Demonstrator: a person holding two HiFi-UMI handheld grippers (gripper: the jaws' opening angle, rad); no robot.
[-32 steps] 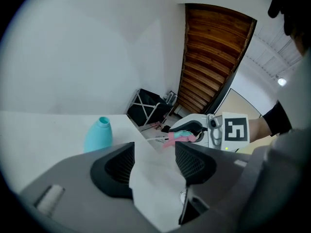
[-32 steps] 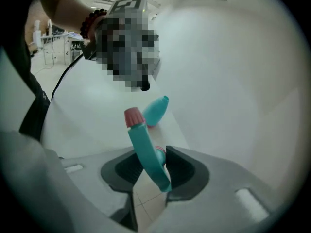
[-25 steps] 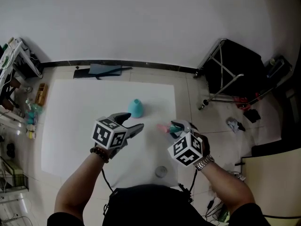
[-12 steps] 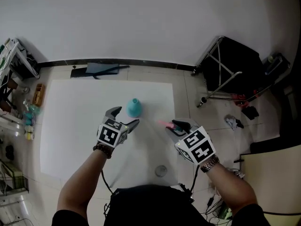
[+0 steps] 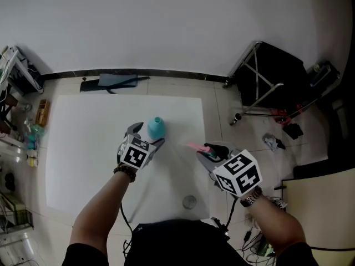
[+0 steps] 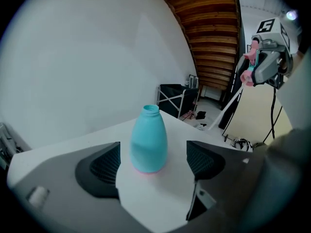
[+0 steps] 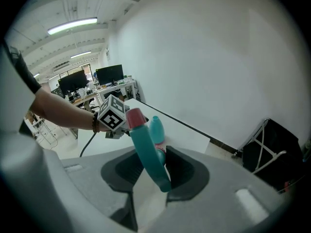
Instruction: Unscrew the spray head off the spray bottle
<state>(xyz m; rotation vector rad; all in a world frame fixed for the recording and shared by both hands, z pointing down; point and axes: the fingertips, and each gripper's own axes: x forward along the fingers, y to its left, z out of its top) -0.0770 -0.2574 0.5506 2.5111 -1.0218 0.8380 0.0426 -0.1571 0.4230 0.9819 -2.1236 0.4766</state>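
Two grippers were at work over the white bench [image 5: 83, 148]. The left gripper [image 6: 153, 161] had its jaws spread wide, having just been opening. The teal spray bottle [image 6: 149, 140] stood upright between them with its neck bare, and neither pad touched it. In the head view the left gripper [image 5: 145, 137] sat just on the near side of the bottle [image 5: 156, 127], which stood on the bench's far half, closer to the right edge than the left. The right gripper [image 7: 153, 166] was clamped on the teal spray head [image 7: 146, 149], pink nozzle uppermost and tilted. That gripper [image 5: 211, 151] held the spray head [image 5: 202, 148] in the air near the bench's right edge, well apart from the bottle. A small round grey thing [image 5: 189, 201] lay near the bench's near edge.
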